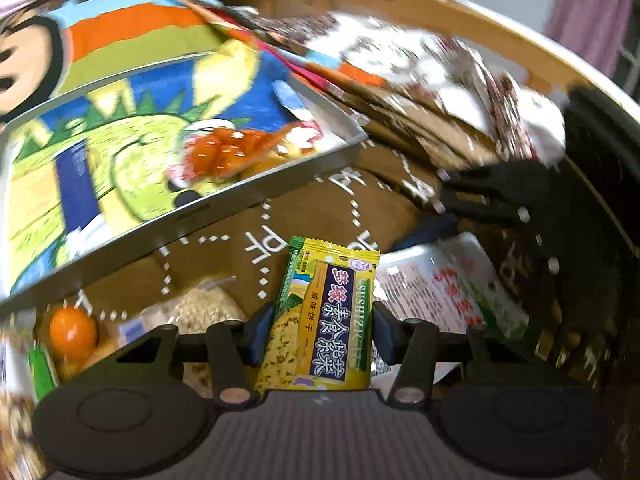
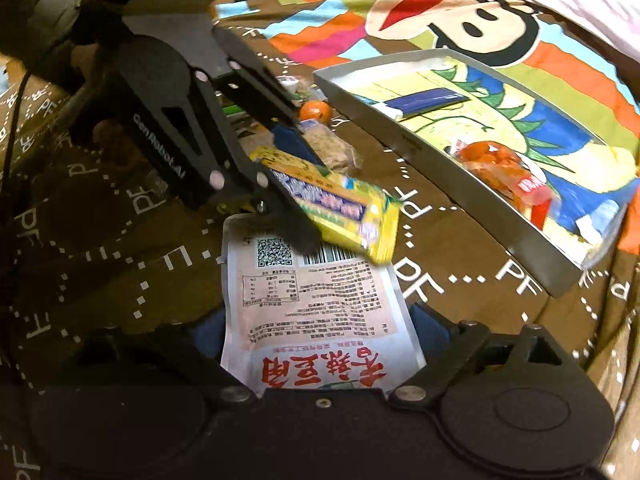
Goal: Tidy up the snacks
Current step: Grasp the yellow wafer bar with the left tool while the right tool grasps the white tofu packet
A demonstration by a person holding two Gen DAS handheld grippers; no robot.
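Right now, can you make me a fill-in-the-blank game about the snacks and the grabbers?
1. The left gripper is squeezing a ____ cracker packet.
2. The orange-red snack bag lies inside the grey ____.
3. The white packet between the right gripper's fingers shows a QR code and a ____.
4. The cloth under everything is ____ with white letters.

Missing words: yellow; tray; barcode; brown

The left gripper [image 2: 304,184], filling the upper left of the right wrist view, is matte black with triangular cut-outs, silver rivets, blue finger pads [image 2: 294,142] and white lettering along one link; a black cable runs at the far left edge. The right gripper [image 2: 320,324] along the bottom edge has round black housings, silver screws and blue pads.
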